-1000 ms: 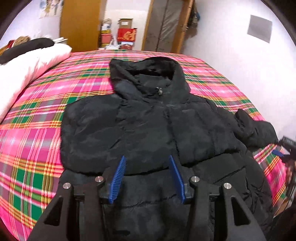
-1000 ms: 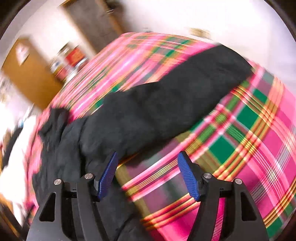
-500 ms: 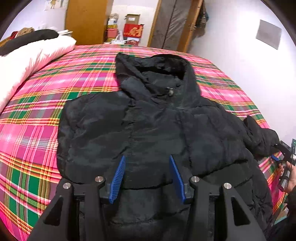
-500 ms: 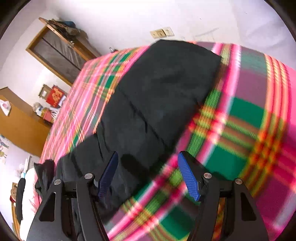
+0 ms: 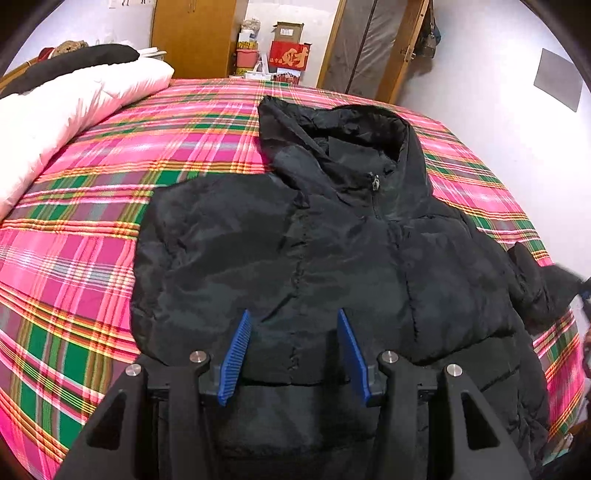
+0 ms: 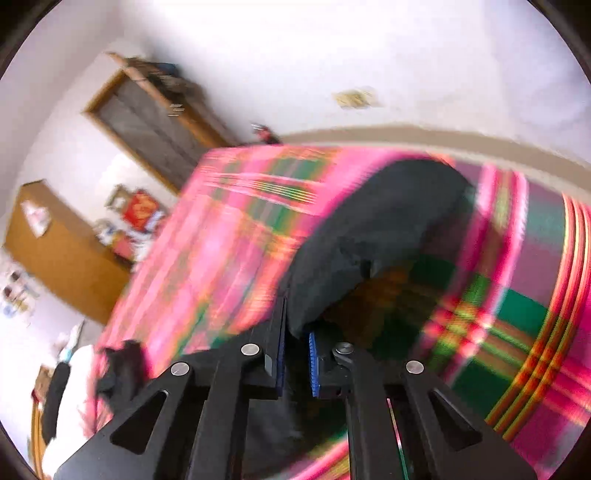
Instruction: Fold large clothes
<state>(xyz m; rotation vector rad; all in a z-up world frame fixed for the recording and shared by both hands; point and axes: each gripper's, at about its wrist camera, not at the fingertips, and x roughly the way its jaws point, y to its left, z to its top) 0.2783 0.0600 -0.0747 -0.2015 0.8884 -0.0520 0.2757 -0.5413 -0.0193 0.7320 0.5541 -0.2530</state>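
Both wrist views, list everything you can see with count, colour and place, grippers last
jacket: one, black, hooded, spread front-up on the bed
right sleeve: one, black, lifted off the bedspread
bedspread: one, pink-green plaid, covering the bed
duvet: one, white, far left of the bed
wardrobe: one, brown wood, by the far wall
boxes: several, red and brown, stacked beside the wardrobe
door: one, grey in wood frame, far wall
left hand-held gripper: black, blue pads, open over the jacket hem
right hand-held gripper: black, blue pads, shut on the sleeve

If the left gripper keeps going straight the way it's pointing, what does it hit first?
Most likely the black puffer jacket: the open left gripper points across its front panel. How high it hovers is unclear.
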